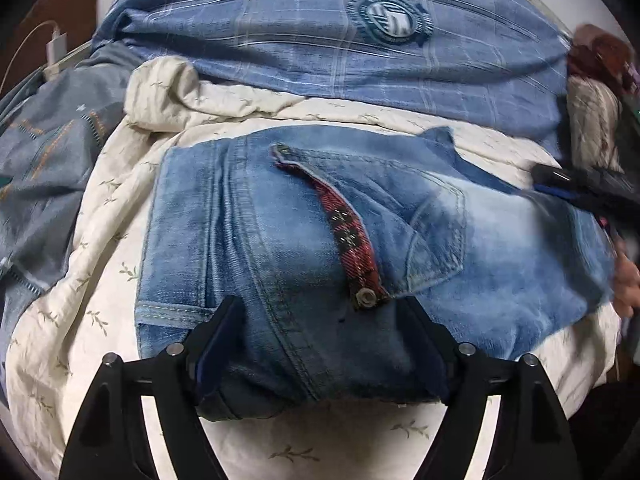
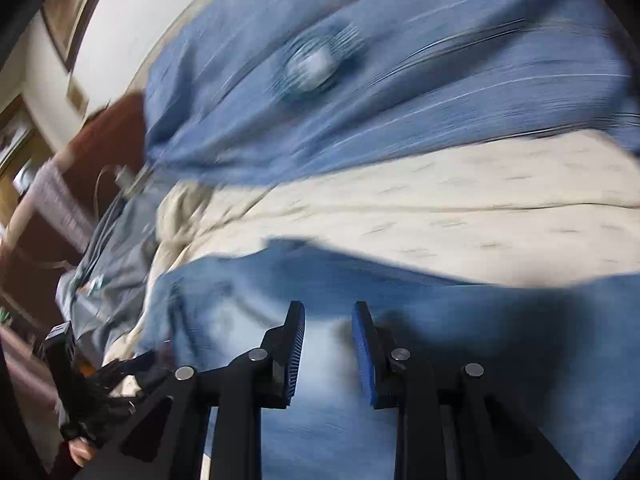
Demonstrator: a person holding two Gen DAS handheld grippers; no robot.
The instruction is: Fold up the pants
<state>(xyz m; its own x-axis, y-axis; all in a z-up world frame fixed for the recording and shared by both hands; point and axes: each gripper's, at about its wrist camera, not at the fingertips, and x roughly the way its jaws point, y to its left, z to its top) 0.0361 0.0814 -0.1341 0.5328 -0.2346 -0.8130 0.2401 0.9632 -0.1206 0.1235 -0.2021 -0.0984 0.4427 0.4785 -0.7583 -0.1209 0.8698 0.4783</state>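
Light blue jeans [image 1: 480, 240] lie folded on a cream leaf-print bedspread [image 1: 80, 300], with a red plaid waistband lining [image 1: 352, 236] and a metal button showing. My left gripper [image 1: 320, 312] stands wide open at the jeans' near edge, with denim lying between its two fingers. My right gripper [image 2: 328, 316] is open and empty, just above the jeans [image 2: 320, 420]; that view is blurred by motion. The right gripper also shows as a dark blur at the right edge of the left wrist view [image 1: 584, 188].
A blue plaid quilt with a round crest [image 1: 392, 20] is bunched behind the jeans. A grey-blue patterned cloth [image 1: 44, 168] lies to the left. A white charger and cable [image 1: 54, 46] sit on brown furniture at the far left.
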